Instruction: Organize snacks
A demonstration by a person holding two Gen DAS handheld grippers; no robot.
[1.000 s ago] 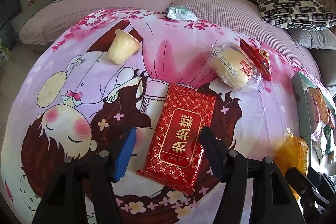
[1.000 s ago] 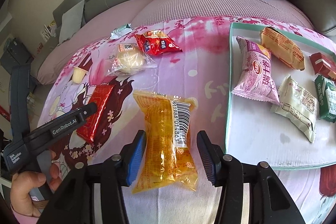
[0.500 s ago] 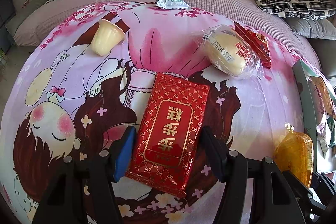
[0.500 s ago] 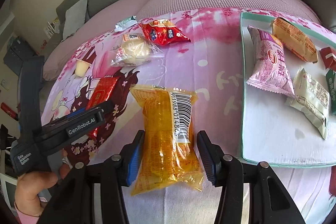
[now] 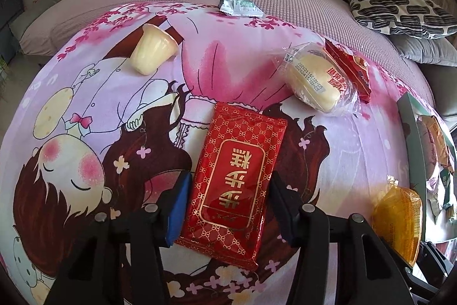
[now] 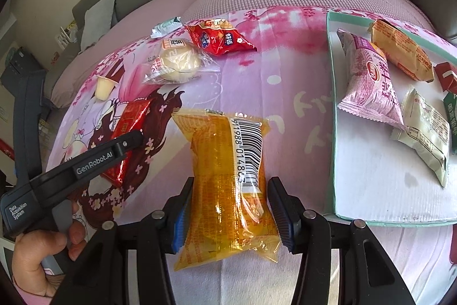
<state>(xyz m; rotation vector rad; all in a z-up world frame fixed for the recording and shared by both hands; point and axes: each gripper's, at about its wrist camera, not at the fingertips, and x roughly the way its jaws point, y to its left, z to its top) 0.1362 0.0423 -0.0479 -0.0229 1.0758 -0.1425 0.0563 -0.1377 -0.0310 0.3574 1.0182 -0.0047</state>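
Note:
My left gripper [image 5: 228,196] is open, its fingers on either side of a flat red packet with gold lettering [image 5: 237,185] lying on the pink cartoon blanket [image 5: 85,105]. My right gripper [image 6: 228,205] is open around an orange transparent snack bag with a barcode [image 6: 225,179] on the blanket. The left gripper's body [image 6: 85,162] also shows in the right wrist view, over the red packet [image 6: 128,127]. A teal-rimmed white tray [image 6: 332,133] at the right holds several snack packets.
Loose on the blanket: a yellow pudding cup [image 5: 152,53], a wrapped bun [image 5: 317,82], a red snack bag [image 6: 220,37], a small green-white packet [image 5: 240,6]. A grey sofa with a patterned pillow [image 5: 400,9] lies behind.
Both grippers have moved forward and lower over their packets, so the red packet and the orange bag sit deeper between the open fingers. Nothing has been gripped.

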